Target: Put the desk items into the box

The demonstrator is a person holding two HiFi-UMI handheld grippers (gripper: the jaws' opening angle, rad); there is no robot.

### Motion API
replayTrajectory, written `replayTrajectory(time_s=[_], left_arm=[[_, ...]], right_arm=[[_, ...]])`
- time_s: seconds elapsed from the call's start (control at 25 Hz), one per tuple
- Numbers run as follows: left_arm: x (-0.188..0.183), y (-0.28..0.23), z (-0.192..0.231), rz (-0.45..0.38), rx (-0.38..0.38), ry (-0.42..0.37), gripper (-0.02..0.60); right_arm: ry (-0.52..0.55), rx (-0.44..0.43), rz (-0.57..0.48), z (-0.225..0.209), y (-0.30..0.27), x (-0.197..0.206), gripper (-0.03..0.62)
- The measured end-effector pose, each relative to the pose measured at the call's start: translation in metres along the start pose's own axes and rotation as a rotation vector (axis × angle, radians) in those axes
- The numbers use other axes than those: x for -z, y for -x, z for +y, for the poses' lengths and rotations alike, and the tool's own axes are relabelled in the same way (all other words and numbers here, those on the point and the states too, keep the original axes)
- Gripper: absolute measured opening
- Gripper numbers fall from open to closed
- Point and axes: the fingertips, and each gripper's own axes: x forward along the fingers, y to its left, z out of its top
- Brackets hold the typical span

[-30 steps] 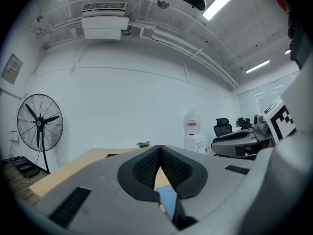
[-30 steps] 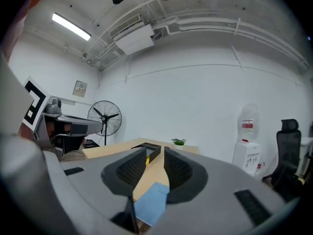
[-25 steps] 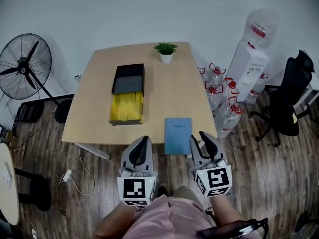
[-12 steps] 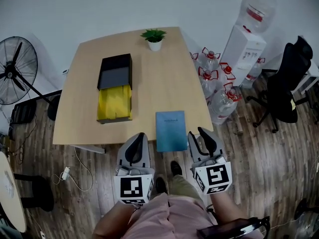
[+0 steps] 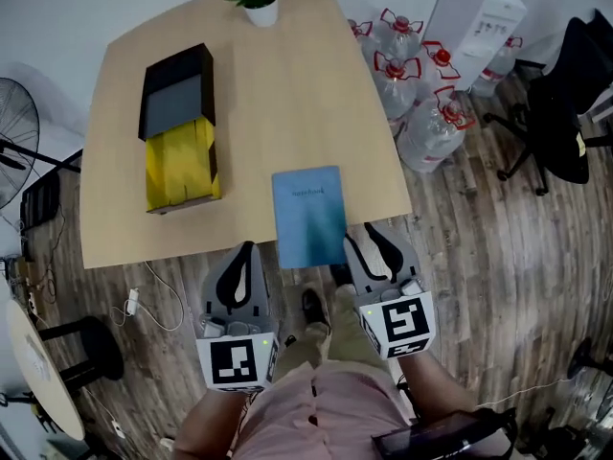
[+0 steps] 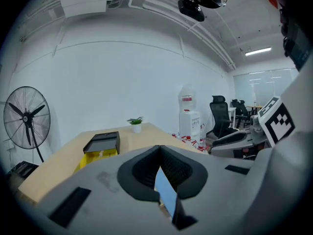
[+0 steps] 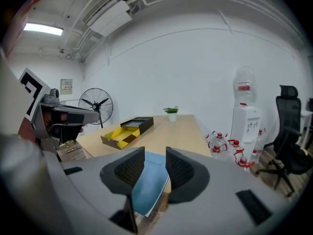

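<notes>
The table (image 5: 287, 94) is seen as pale matt wood, the floor (image 5: 498, 257) as dark grained planks, the notebook (image 5: 308, 217) as smooth matt blue card, the box (image 5: 179, 166) as yellow-and-black card, and the upper-right water bottles (image 5: 421, 137) as clear glossy plastic.

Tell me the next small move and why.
Probably ease the right gripper forward so its jaws straddle the near edge of the blue notebook. That edge overhangs the desk just ahead of those jaws, which stand apart and empty, and the yellow box lies open farther left.
</notes>
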Motion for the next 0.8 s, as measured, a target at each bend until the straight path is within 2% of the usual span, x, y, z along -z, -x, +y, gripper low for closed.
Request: replayTrajectory(time_s=[0.16,0.44,0.6,0.8], left_arm=[[0.03,-0.014,0.002,0.082,-0.001,0.0,0.011],[0.082,-0.025,0.004,0.233,0.015,0.015,0.011],[0.099,-0.039,0.002,0.269,0.026,0.023,0.011],[0.111,-0.045,0.006,0.285,0.03,0.039,0.011]], right_arm=[[-0.08,-0.041,0.069,-0.003,-0.023,0.044,0.156],[-0.252,-0.142,0.19,0.009,-0.046,0.113,0.231],[-0.366,-0.188,0.204,0.005,-0.059,0.134,0.247],[-0.573,-0.288,0.172,0.01,-0.062,0.146,0.248]])
